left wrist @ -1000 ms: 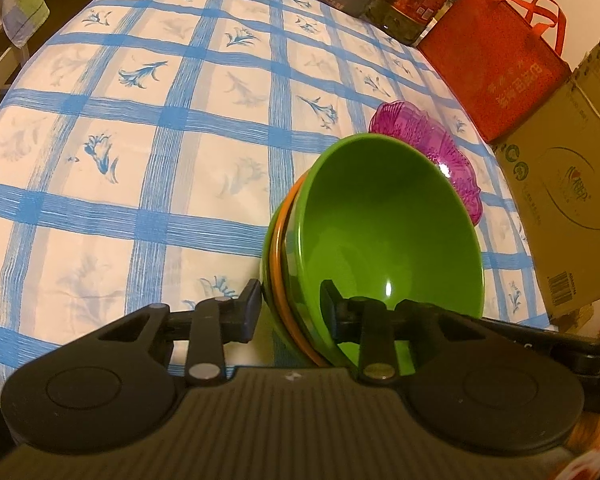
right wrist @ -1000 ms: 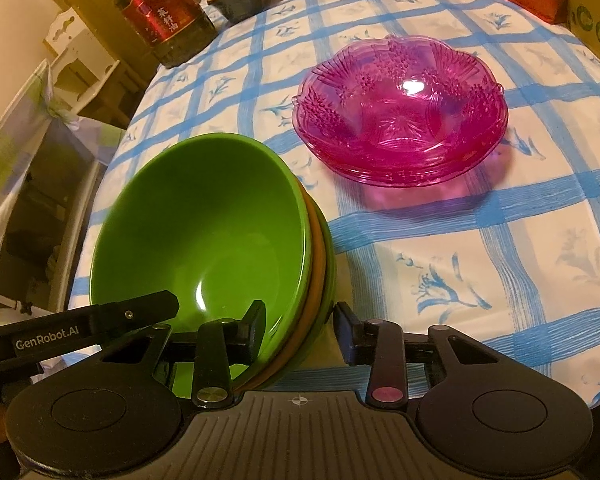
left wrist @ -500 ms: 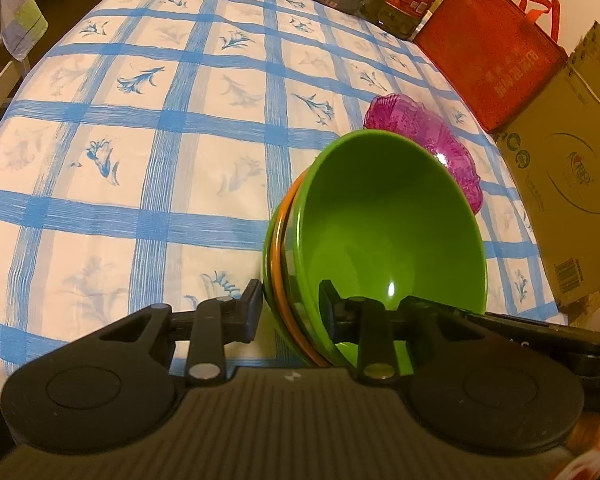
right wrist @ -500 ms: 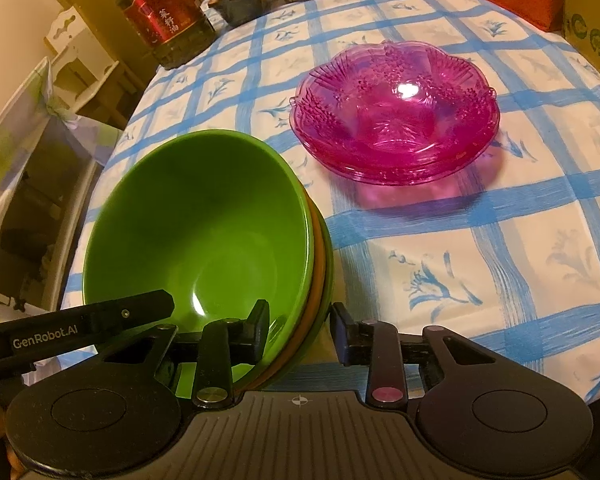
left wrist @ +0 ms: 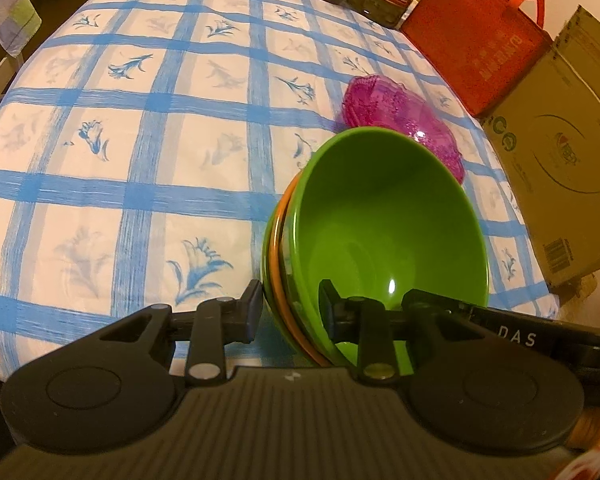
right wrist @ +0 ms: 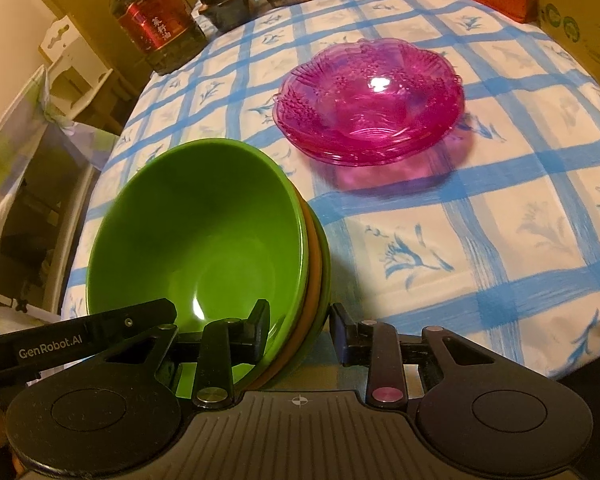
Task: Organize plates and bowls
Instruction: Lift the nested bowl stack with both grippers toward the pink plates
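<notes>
Both hand-held grippers, left (left wrist: 289, 307) and right (right wrist: 300, 322), pinch glossy round nested bowls (right wrist: 204, 236), seemingly plastic; ribbed pink glass bowls (right wrist: 370, 104) at one o'clock.

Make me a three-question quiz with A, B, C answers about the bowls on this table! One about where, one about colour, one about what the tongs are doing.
1. Where do the pink glass bowls sit?
A. inside the green bowl
B. on the checked tablecloth, apart from the green stack
C. on the cardboard box

2. What colour is the rim sandwiched between the green bowls?
A. orange
B. white
C. black

3. What are both tongs doing?
A. hanging open over the cloth
B. gripping the oil bottle
C. clamping the rims of the bowl stack

Answers:
1 B: bare tablecloth shows between them.
2 A: an orange bowl peeks between the green bowls.
3 C: left tongs and right tongs each straddle the stacked rims.
</notes>
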Demonstrator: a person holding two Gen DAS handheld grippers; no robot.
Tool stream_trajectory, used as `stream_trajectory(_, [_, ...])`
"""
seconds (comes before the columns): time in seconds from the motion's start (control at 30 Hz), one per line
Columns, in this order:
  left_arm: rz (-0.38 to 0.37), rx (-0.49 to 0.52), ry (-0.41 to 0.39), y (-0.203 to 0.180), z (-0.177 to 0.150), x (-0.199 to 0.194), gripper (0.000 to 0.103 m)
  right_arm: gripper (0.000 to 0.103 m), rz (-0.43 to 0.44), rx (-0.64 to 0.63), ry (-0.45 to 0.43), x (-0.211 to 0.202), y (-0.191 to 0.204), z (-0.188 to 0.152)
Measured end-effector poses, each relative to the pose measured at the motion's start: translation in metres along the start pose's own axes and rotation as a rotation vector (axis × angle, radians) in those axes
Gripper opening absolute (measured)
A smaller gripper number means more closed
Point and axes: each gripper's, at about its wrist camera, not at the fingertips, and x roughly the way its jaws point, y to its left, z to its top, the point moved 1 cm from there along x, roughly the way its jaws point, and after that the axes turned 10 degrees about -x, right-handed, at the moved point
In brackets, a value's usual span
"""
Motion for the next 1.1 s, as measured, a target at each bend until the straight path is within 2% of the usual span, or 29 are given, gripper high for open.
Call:
stream_trajectory(0.67, [-0.036,0.099,-0.007,-0.049,-0.025,-0.017,0.027,0.033,-0.026,0.067,-0.067,-0.054,-0.027,-0.025])
stream_trajectory(1.1, [-0.049,0.141,0.003,-0.070,-0.033,-0.016,0.027,0.033,-0.039,0.103,-0.082,-0.071,-0.043,-0.031])
